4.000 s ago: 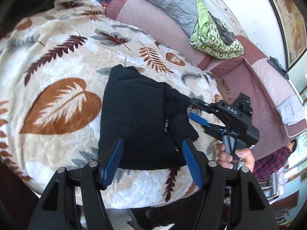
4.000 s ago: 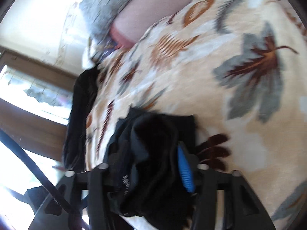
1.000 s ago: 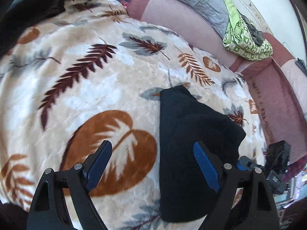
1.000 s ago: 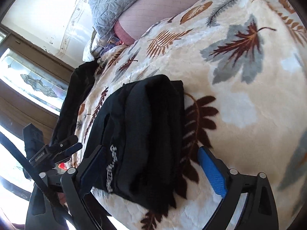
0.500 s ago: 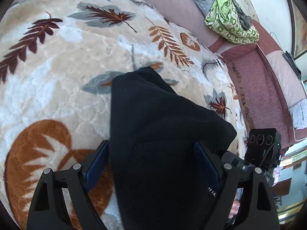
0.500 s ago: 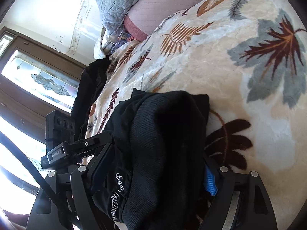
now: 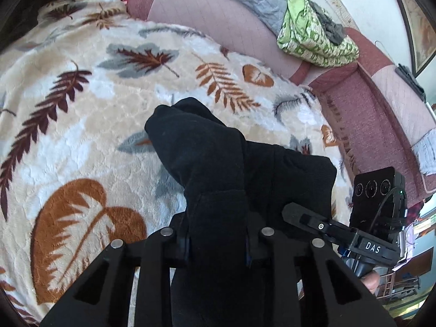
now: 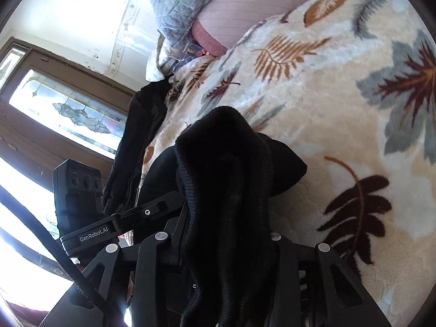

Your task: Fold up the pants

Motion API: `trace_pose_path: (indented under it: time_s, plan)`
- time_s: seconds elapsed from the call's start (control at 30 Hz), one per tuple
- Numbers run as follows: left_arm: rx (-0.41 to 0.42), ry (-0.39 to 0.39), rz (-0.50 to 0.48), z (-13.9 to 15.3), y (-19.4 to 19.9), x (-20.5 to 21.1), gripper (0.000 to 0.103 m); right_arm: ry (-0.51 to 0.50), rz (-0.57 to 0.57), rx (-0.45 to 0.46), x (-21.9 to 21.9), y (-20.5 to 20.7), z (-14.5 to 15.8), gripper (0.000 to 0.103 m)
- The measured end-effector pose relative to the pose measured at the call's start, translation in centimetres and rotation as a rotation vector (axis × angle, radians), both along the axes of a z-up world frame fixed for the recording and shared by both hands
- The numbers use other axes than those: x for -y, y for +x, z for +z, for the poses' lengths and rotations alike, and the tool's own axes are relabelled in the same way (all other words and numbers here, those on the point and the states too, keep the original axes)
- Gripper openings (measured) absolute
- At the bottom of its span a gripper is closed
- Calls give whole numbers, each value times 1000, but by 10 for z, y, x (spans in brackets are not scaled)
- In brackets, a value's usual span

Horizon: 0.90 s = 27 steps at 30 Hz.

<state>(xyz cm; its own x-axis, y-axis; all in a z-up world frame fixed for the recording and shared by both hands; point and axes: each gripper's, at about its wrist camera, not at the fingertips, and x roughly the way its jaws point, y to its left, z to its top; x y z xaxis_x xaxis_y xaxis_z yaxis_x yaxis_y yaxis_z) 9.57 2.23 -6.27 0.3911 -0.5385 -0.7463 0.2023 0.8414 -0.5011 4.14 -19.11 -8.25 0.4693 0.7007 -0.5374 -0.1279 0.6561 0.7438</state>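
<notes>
The left gripper (image 7: 218, 241) has its jaws closing on a bunched fold of the black, soft knit pants (image 7: 215, 163), the cloth squeezed between them. The right gripper (image 8: 229, 241) has its jaws closing too, on a thicker ribbed roll of the same pants (image 8: 226, 163). Between the two grips the garment humps up in a crumpled heap, its far end resting on the cream plush blanket with brown and grey leaf prints (image 7: 81, 103) that covers the bed. Beyond the blanket runs a pink quilted cushion (image 7: 207, 19), with a green patterned cloth bundle (image 7: 313, 38) lying on it.
</notes>
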Motion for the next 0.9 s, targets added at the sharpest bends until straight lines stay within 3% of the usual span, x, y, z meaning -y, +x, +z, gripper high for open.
trace_pose_path:
  time_s: [0.17, 0.43, 0.63, 0.9]
  plan:
    - [25, -48, 20, 18, 21, -3, 25, -5, -5, 57, 3, 14, 25, 37]
    - [82, -15, 38, 37, 78, 10, 25, -46, -17, 108, 12, 64, 51, 36]
    - [66, -8, 65, 33, 129, 13, 25, -31, -44, 70, 20, 121, 45, 36]
    - [4, 15, 71, 2, 186, 18, 25, -49, -73, 8, 26, 178, 22, 36]
